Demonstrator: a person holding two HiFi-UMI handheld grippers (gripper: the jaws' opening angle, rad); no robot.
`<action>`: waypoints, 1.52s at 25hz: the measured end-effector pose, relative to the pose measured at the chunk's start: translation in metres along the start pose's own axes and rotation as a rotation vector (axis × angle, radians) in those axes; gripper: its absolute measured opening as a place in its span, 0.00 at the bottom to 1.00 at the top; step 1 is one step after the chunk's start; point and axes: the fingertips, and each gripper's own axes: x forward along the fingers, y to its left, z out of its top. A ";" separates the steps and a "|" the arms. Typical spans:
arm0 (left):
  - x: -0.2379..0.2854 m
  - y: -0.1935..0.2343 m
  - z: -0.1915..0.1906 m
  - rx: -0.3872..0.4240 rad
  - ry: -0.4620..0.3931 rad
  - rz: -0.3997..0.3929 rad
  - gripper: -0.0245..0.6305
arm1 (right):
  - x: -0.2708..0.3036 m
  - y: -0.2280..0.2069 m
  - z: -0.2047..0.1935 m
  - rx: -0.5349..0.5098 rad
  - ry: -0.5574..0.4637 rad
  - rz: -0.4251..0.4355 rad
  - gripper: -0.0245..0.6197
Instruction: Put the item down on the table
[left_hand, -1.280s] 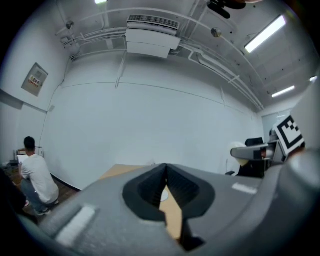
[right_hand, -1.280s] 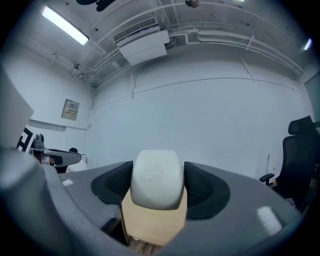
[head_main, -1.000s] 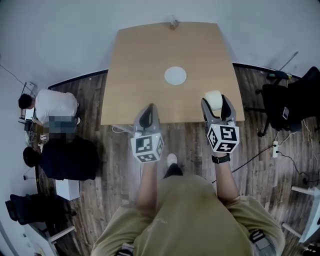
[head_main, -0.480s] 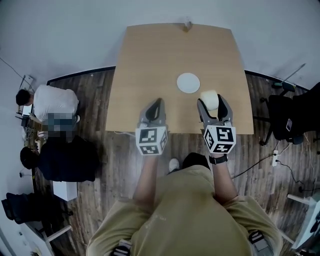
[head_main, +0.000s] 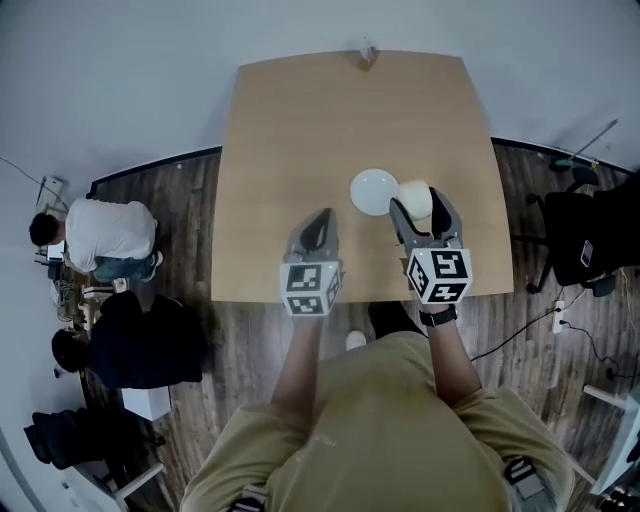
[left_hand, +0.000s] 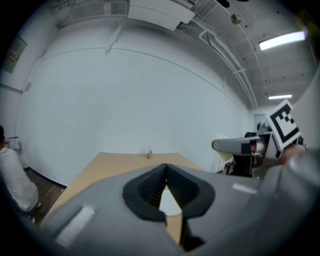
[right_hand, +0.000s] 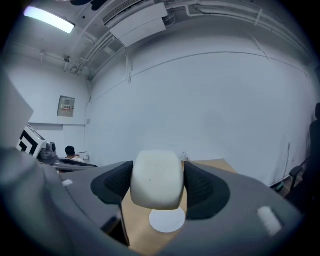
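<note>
My right gripper is shut on a cream-white cup, held above the wooden table just right of a white round plate. In the right gripper view the cup fills the space between the dark pads, with the plate below it. My left gripper hovers over the table's near edge, left of the plate. Its jaws are shut with nothing in them, and in the left gripper view the pads meet at the tips.
A small object stands at the table's far edge. Two people sit on the floor side at the left. A black office chair and cables lie to the right of the table.
Both grippers have moved forward over the table. The right gripper, still holding the cup, now sits right beside the plate; a second ago it was at the table's near right edge.
</note>
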 end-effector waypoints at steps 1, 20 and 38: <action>0.011 0.003 0.002 -0.007 0.005 -0.002 0.04 | 0.011 -0.002 0.003 -0.009 0.003 0.007 0.54; 0.134 0.038 -0.055 -0.097 0.177 0.004 0.04 | 0.150 -0.038 -0.083 0.013 0.227 0.079 0.54; 0.180 0.074 -0.138 -0.213 0.344 0.082 0.04 | 0.227 -0.056 -0.195 0.028 0.458 0.130 0.54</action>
